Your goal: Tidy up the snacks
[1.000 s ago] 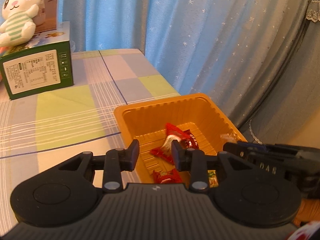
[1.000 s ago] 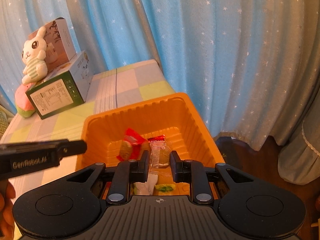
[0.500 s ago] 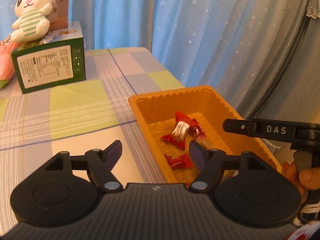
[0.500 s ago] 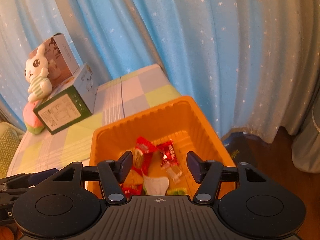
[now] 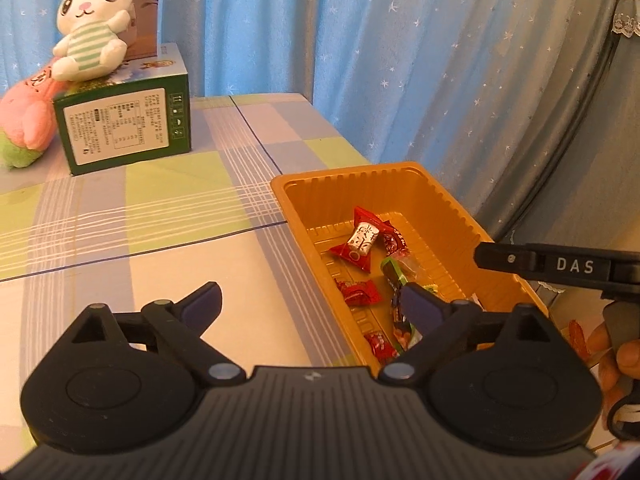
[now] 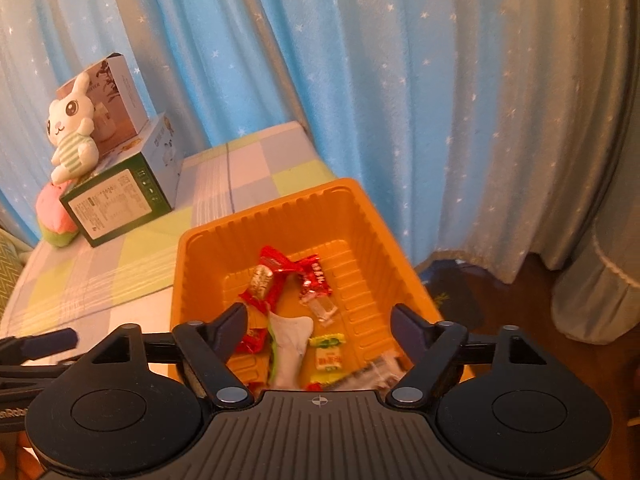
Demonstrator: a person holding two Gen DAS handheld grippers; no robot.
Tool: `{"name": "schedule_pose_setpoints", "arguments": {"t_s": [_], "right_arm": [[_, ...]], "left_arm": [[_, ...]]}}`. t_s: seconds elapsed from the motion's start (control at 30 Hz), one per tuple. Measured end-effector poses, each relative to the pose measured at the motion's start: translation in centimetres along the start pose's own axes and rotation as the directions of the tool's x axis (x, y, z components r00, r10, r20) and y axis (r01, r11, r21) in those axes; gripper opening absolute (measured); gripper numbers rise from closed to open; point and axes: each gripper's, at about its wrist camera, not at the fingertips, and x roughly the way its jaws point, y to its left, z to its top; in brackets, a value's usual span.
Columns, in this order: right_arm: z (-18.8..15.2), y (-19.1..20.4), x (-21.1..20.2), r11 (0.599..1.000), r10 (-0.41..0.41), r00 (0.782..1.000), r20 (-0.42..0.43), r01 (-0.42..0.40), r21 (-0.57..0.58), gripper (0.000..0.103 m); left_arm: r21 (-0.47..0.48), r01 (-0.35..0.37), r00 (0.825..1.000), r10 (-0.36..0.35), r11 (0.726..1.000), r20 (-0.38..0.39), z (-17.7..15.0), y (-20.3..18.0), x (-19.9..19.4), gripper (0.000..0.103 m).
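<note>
While both grippers hang over the near end of the orange tray (image 5: 448,204), neither has hold of anything: the left gripper (image 5: 312,304) has its jaws spread wide, one finger over the checked tablecloth (image 5: 160,216) and the other over the tray's near corner, and its jaws have just been opening with nothing clamped between them. From the right wrist view, the right gripper (image 6: 320,322) is likewise parted over the tray, its jaws also just having been opening, and the snacks seen between its fingers lie loose on the tray floor below. That tray sits at the table's right edge, next to the blue star-print curtain (image 6: 400,100). Inside it lie the snacks: a red wrapped candy with a white label (image 5: 362,240), more small red candies (image 5: 358,292), a white packet (image 6: 290,344), a green-and-yellow sweet (image 6: 328,350) and a clear wrapper (image 6: 322,308). At the far left of the table stands a green box (image 5: 124,128), with a plush rabbit (image 5: 94,20) sitting on top and a pink plush toy (image 5: 28,124) touching its side. A person's fingers (image 5: 616,356) show at the right edge of the left wrist view, holding the right gripper's handle.
</note>
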Motion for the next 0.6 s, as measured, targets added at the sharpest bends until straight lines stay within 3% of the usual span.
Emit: {"name": "schedule_pose_setpoints", "arguments": {"t_s": [0.27, 0.6], "right_arm": [[-0.8, 0.4, -3.9, 0.999, -0.031, 0.999, -0.016, 0.031, -0.01, 0.081], [-3.4, 1.6, -9.7, 1.0, 0.009, 1.0, -0.027, -0.008, 0.024, 0.081]], "left_arm": [[-0.018, -0.023, 1.0, 0.023, 1.0, 0.012, -0.9, -0.2, -3.6, 0.102], [-0.052, -0.017, 0.999, 0.019, 0.999, 0.04, -2.8, -1.0, -9.2, 0.102]]}}
